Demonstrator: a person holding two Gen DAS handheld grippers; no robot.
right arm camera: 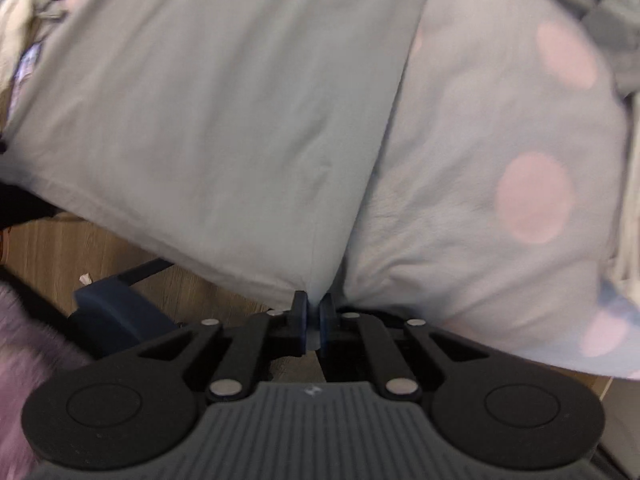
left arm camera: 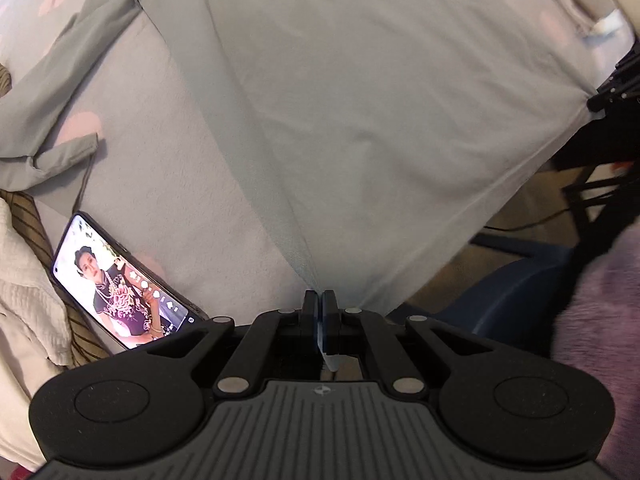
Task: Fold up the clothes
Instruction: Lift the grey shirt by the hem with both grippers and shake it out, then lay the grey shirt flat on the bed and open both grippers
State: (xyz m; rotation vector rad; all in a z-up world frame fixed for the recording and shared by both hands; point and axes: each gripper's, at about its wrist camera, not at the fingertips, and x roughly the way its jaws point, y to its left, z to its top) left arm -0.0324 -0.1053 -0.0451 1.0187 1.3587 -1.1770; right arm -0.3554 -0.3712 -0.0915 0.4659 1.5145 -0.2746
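Note:
A pale grey-green shirt [left arm camera: 360, 100] lies spread over the bed and is stretched taut toward me. One of its sleeves [left arm camera: 60, 80] trails off to the upper left. My left gripper [left arm camera: 319, 296] is shut on the shirt's near hem, where the cloth bunches into a ridge between the pads. In the right wrist view the same shirt [right arm camera: 200, 100] hangs past the bed's edge. My right gripper [right arm camera: 314, 300] is shut on the hem's other corner, with a strip of fabric showing between its fingers.
The bedsheet [right arm camera: 500, 140] is grey with pink dots. A lit phone [left arm camera: 120, 280] lies on the bed left of the shirt, beside cream and striped fabrics [left arm camera: 24, 300]. Below the bed's edge are a wooden floor [right arm camera: 60, 248], a blue seat [right arm camera: 116, 312] and a fluffy purple sleeve [left arm camera: 600, 300].

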